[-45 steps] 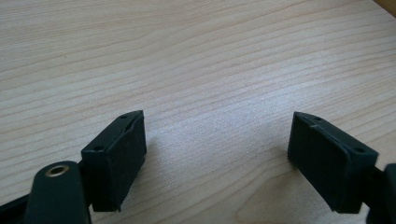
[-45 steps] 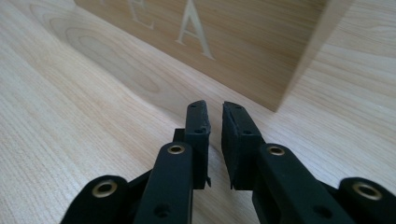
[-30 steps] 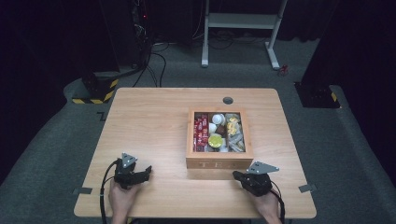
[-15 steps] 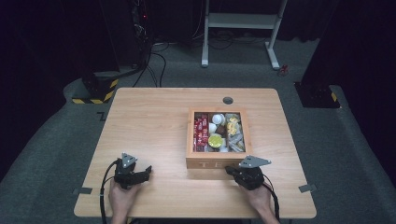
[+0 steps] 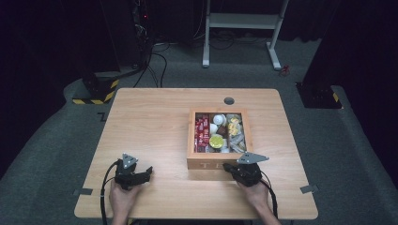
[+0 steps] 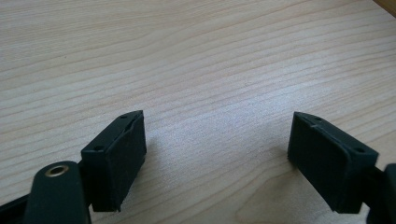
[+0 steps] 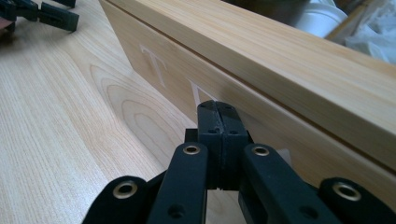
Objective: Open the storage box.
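On wooden box (image 7: 261, 60) front, letters "T", right gripper (image 7: 219, 112) closed

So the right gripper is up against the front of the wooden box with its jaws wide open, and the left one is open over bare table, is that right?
Not quite: the right gripper is shut, its jaws pressed together with nothing between them, as the right gripper view shows. It is at the wooden box front, and the left gripper is open over bare table.

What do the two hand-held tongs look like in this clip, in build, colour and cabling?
Both are matt black. The left tongs and the right tongs each carry a grey three-cornered plate on top and trail a black cable. Their linkage arms have brass-coloured rivets, and the blocky pads are black. No sleeves are visible.
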